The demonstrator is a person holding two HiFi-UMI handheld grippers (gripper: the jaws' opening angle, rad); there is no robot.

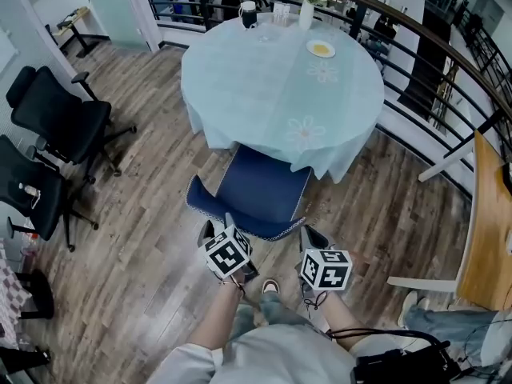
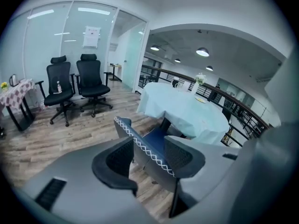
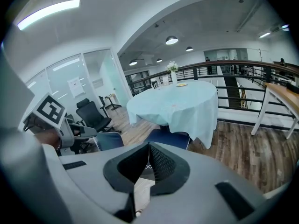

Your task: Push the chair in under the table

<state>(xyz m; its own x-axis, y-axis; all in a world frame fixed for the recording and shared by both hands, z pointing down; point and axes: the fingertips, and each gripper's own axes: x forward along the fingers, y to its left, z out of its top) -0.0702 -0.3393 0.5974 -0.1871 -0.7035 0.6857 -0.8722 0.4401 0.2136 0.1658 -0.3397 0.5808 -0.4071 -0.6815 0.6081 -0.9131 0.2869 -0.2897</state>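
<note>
Head view looks steeply down on a blue chair point(image 1: 260, 190) on the wood floor point(image 1: 152, 238). The front of its seat sits under the hanging edge of the round surface point(image 1: 264, 94), which is draped in a pale blue cloth. The curved backrest faces the person and lies clear of the cloth.

The left tool point(image 1: 220, 229) is at the backrest's left end and the right tool point(image 1: 312, 238) is near its right end.

In the left gripper view the jaws stand wide, one on each side of the backrest's white-stitched top rim. The rim passes between the pads without being clamped, and a strip of blue shows before the right-hand pad.

In the right gripper view the jaws are drawn narrow, tips together, with nothing between them. Whether they touch the chair cannot be told.

A plate point(image 1: 321, 49) and a vase of white flowers point(image 1: 307, 10) stand on the far side of the surface. Two black office chairs point(image 1: 60, 122) stand well apart at the left.
</note>
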